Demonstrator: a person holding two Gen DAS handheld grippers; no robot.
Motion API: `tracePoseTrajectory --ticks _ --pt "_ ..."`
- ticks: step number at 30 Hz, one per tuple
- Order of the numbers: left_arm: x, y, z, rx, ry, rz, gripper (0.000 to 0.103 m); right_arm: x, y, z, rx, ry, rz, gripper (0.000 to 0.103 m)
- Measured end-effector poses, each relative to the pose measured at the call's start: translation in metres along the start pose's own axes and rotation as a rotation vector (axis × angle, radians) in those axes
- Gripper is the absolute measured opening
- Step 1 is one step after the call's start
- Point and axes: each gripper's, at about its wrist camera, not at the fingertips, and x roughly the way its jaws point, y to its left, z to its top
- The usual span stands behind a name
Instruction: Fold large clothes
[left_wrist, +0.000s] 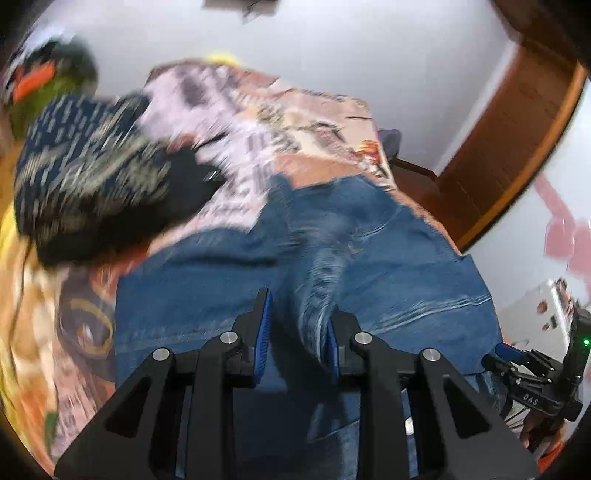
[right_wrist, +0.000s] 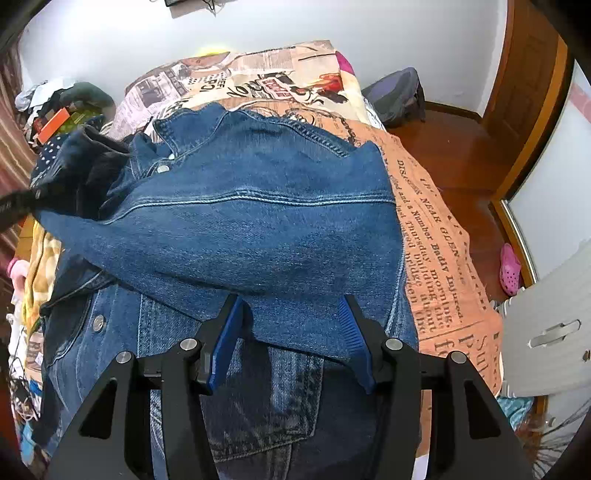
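A blue denim jacket (right_wrist: 258, 229) lies on the bed, its upper half folded over the lower part, collar and buttons at the left. My right gripper (right_wrist: 291, 310) is open, its blue pads on either side of the folded edge, which lies loose between them. In the blurred left wrist view, the jacket (left_wrist: 369, 258) spreads below my left gripper (left_wrist: 299, 314), which is open just over the denim, a raised fold against its right pad. The right gripper also shows at the lower right of that view (left_wrist: 532, 373).
The bed has a newspaper-print cover (right_wrist: 436, 229). A dark dotted garment (left_wrist: 92, 166) lies left of the jacket. Clutter (right_wrist: 55, 110) piles at the far left. A backpack (right_wrist: 399, 96), wooden floor, a door (right_wrist: 532, 74) and a pink shoe (right_wrist: 509, 269) are to the right.
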Motion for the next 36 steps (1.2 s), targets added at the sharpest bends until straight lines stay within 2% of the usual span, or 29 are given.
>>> tracePoseTrajectory --ticks 3,5,7,10,12,13,14,18,19,20,21,25,26,30,33,36 --pt "0.008 0.025 -0.019 -0.053 0.051 0.007 0.026 0.002 0.002 -0.001 -0.001 0.006 -0.017 0.050" --pt "0.019 0.037 -0.033 -0.089 0.124 -0.033 0.026 0.002 0.005 -0.002 -0.011 0.008 -0.033 0.050" --pt "0.026 0.041 -0.044 -0.098 0.164 -0.050 0.027 0.002 0.008 -0.003 -0.020 0.008 -0.051 0.050" --pt "0.025 0.036 -0.049 -0.075 0.142 -0.036 0.031 0.002 0.010 -0.003 -0.025 0.010 -0.071 0.050" --pt "0.027 0.036 -0.047 -0.102 0.140 -0.046 0.046 0.002 0.011 -0.003 -0.023 0.009 -0.078 0.050" --pt "0.028 0.038 -0.045 -0.116 0.138 -0.052 0.056 0.001 0.010 -0.002 -0.020 0.009 -0.080 0.050" --pt "0.030 0.040 -0.044 -0.140 0.128 -0.049 0.060 0.001 0.010 -0.002 -0.018 0.009 -0.079 0.050" --pt "0.038 0.048 -0.034 -0.189 0.113 0.002 0.060 -0.004 0.008 -0.001 -0.002 0.001 -0.073 0.050" --pt "0.041 0.049 -0.030 -0.200 0.117 -0.002 0.054 -0.006 0.007 0.000 0.003 -0.005 -0.074 0.050" --pt "0.042 0.049 -0.026 -0.205 0.119 -0.011 0.041 -0.009 0.006 0.000 0.008 -0.011 -0.076 0.050" --pt "0.042 0.048 -0.021 -0.205 0.121 -0.018 0.034 -0.010 0.004 0.001 0.011 -0.016 -0.079 0.050" --pt "0.023 0.029 0.015 -0.129 0.052 -0.028 0.020 -0.017 -0.004 0.006 0.029 -0.040 -0.105 0.050" --pt "0.016 0.023 0.024 -0.106 0.027 -0.034 0.013 -0.020 -0.008 0.009 0.034 -0.048 -0.116 0.050" --pt "-0.024 -0.003 0.059 -0.010 -0.105 -0.053 0.013 -0.031 -0.016 0.018 0.043 -0.089 -0.150 0.050" --pt "-0.058 -0.018 0.075 0.052 -0.216 -0.022 0.013 -0.037 -0.018 0.024 0.031 -0.118 -0.174 0.050" --pt "-0.071 -0.019 0.076 0.080 -0.250 -0.001 0.013 -0.036 -0.017 0.030 0.015 -0.129 -0.186 0.050"
